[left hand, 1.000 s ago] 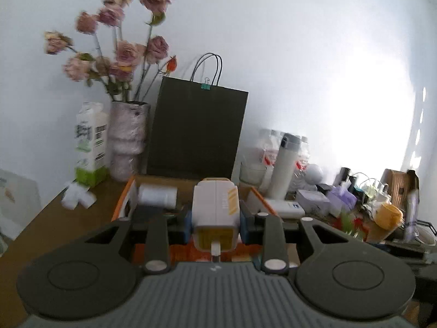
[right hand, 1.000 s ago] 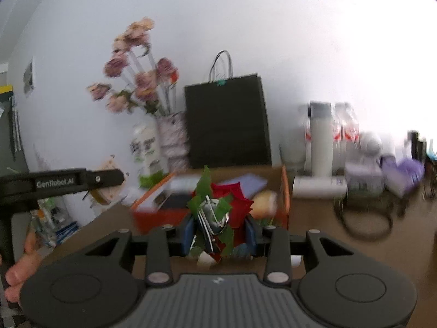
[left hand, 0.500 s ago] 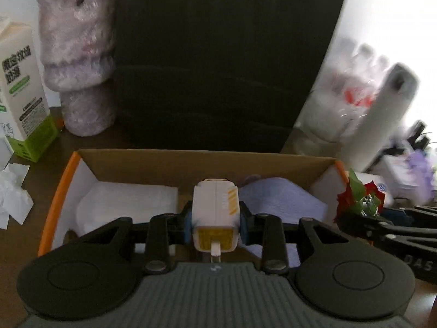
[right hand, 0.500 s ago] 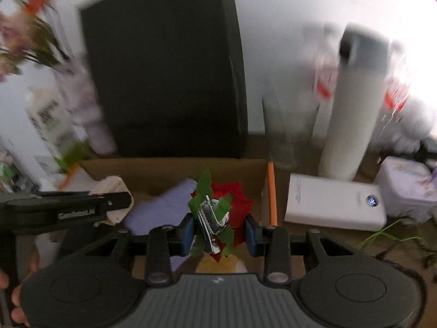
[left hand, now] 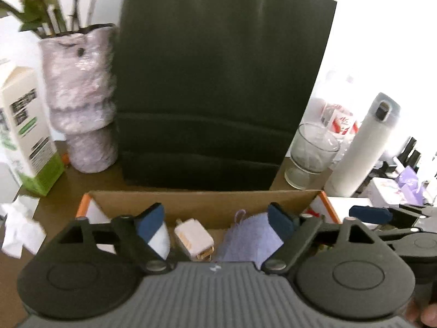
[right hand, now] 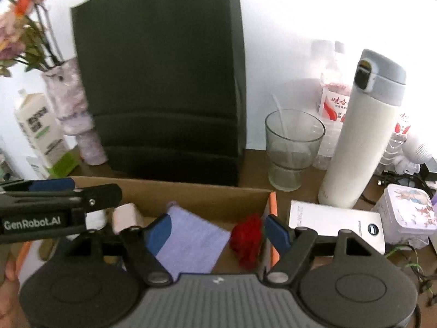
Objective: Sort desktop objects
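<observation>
Left claw [left hand: 215,220], at lower center of its frame, is opening with nothing pressed between its pads; 1 white charger [left hand: 194,239] lies just below in the cardboard box [left hand: 204,201]. Right claw [right hand: 217,229] is opening too, 1 red flower [right hand: 247,239] loose at the box's right end beside 1 purple cloth [right hand: 191,240]. Both drops look done; next, each claw likely lifts clear toward the counter [right hand: 256,161], which holds 1 glass [right hand: 292,147] and 1 white flask [right hand: 363,139].
</observation>
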`<action>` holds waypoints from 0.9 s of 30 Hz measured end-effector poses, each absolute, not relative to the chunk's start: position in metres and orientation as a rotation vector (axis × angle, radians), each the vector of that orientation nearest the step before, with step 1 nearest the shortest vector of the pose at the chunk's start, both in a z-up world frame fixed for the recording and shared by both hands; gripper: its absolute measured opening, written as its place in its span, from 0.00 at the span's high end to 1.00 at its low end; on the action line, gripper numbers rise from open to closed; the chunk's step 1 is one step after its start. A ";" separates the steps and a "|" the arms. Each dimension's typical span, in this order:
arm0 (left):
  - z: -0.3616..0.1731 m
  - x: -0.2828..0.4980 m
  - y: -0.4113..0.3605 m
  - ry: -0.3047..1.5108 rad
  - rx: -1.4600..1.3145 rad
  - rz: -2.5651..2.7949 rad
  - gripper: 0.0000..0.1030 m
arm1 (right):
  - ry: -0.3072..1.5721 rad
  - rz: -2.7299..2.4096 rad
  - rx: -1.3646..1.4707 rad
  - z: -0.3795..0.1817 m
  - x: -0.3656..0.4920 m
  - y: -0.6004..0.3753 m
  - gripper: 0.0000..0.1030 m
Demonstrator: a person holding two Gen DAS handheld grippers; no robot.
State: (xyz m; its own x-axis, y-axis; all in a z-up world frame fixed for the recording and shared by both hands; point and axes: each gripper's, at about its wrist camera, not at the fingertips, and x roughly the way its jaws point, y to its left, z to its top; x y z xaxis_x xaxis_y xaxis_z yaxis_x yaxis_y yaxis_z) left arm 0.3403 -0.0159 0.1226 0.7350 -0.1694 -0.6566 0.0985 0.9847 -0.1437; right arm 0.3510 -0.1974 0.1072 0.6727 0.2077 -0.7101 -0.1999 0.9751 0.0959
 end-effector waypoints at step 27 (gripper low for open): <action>0.071 -0.059 0.019 0.481 0.014 -0.004 0.00 | 0.617 0.327 0.048 0.043 -0.023 -0.209 0.13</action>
State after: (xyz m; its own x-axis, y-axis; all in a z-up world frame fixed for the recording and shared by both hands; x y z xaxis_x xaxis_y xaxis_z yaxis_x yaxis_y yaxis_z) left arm -0.0593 0.0187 0.0713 0.8867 -0.0006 -0.4622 0.0070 0.9999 0.0121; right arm -0.0229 -0.2094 0.0425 0.7658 0.3153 -0.5604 -0.2869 0.9475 0.1411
